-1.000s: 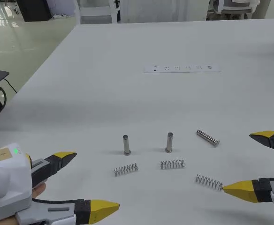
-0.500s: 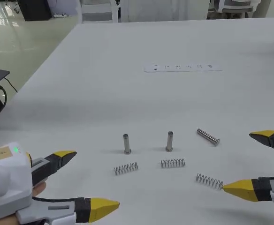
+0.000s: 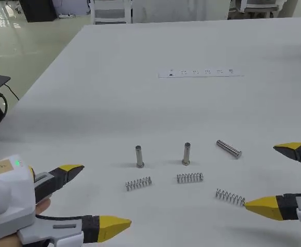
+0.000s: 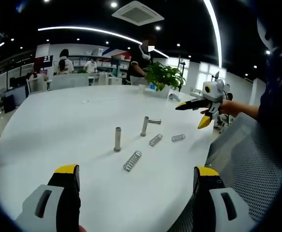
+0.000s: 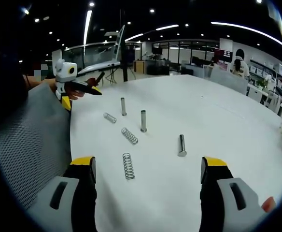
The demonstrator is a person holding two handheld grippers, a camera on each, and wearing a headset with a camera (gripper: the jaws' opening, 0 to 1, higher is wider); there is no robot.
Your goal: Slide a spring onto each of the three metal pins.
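Two steel pins [image 3: 139, 156] [image 3: 186, 153] stand upright on the white table [image 3: 140, 103]. A third pin [image 3: 228, 149] lies on its side to their right. Three springs [image 3: 138, 183] [image 3: 190, 178] [image 3: 230, 197] lie flat in a row in front of the pins. My left gripper [image 3: 105, 196] is open at the near left, well short of the left spring [image 4: 132, 160]. My right gripper [image 3: 260, 176] is open at the near right, its lower tip close beside the right spring [image 5: 127, 166], not touching. Nothing sits between either pair of jaws.
A flush socket strip [image 3: 200, 73] lies further back on the table. The table's left edge [image 3: 42, 67] drops to a glossy floor. In the left gripper view a potted plant [image 4: 162, 76] stands at the far side, with people behind it.
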